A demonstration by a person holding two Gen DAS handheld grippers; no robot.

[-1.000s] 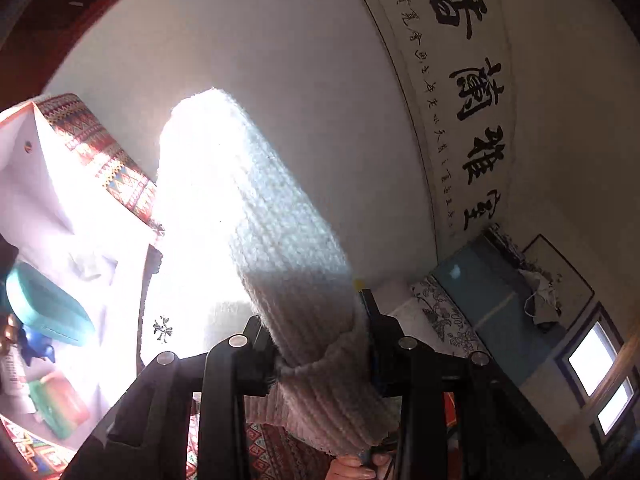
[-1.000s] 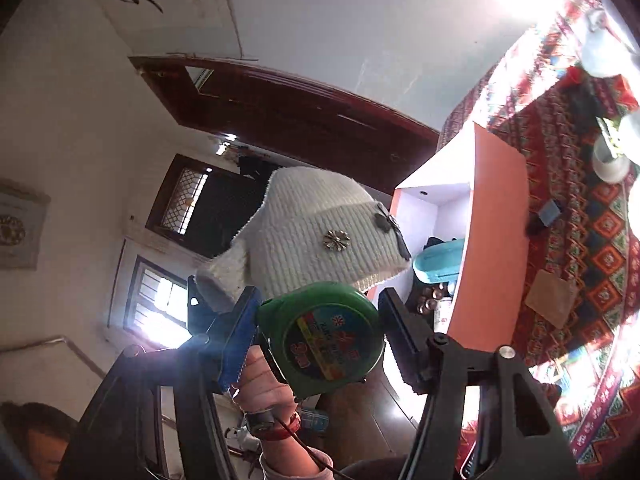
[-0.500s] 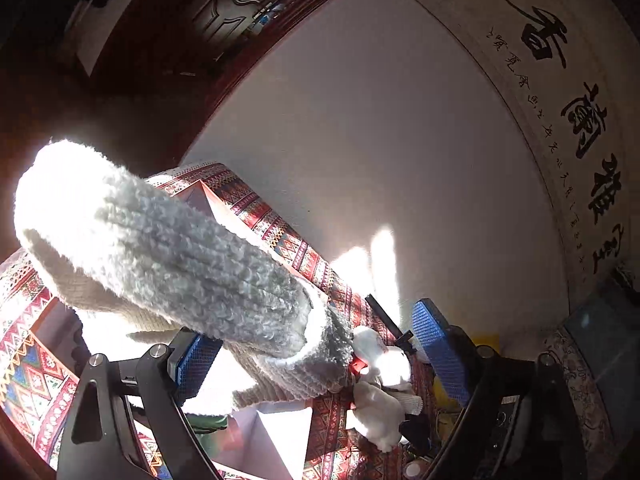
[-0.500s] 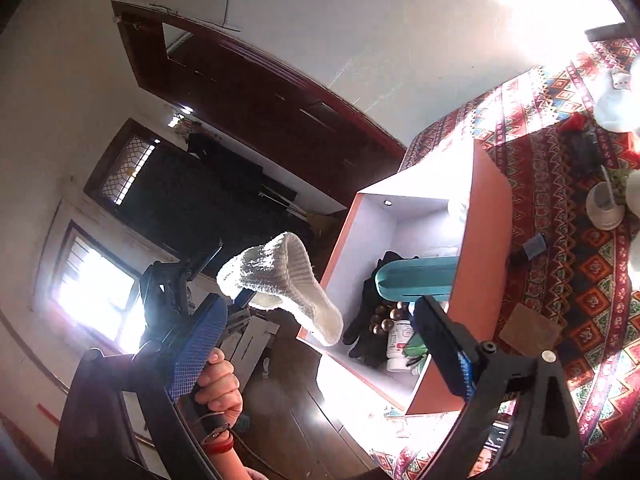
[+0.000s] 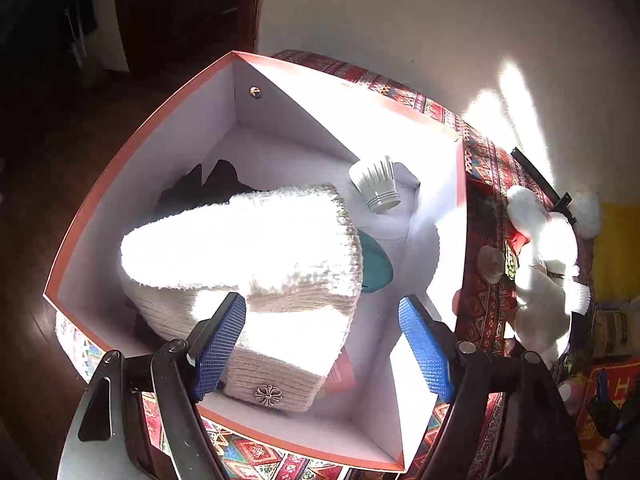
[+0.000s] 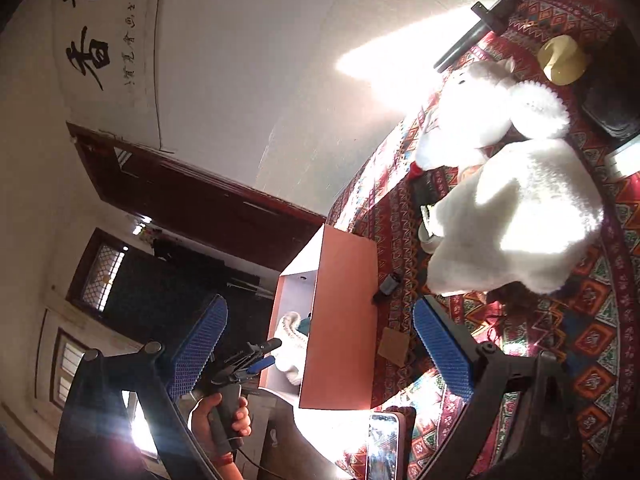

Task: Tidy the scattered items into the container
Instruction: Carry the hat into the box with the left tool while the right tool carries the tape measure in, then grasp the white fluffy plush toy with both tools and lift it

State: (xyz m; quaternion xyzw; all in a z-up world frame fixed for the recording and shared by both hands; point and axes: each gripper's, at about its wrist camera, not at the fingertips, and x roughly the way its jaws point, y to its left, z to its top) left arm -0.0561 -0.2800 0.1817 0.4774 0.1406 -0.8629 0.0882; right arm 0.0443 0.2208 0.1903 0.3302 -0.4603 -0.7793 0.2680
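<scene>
The orange box with a white inside [image 5: 144,136] stands on the patterned cloth; it also shows in the right wrist view [image 6: 340,320]. A cream knit hat [image 5: 256,264] with a metal flower lies inside it, over a teal case [image 5: 376,264] and dark items. A white ribbed cup [image 5: 376,184] lies at the box's back. My left gripper [image 5: 324,340] is open and empty just above the hat. My right gripper [image 6: 320,352] is open and empty, off the box's side. A white plush toy [image 6: 512,216] lies on the cloth ahead of it.
The plush toy [image 5: 544,272] and a small glass [image 5: 492,264] lie right of the box. A black bar [image 6: 472,36], a yellow object [image 6: 564,60], a small dark item [image 6: 388,284], a brown card [image 6: 394,346] and a phone [image 6: 382,448] lie on the cloth.
My left gripper opened and let the knit hat drop into the box. My right gripper let go of the green tape measure and swung toward the plush toy.
</scene>
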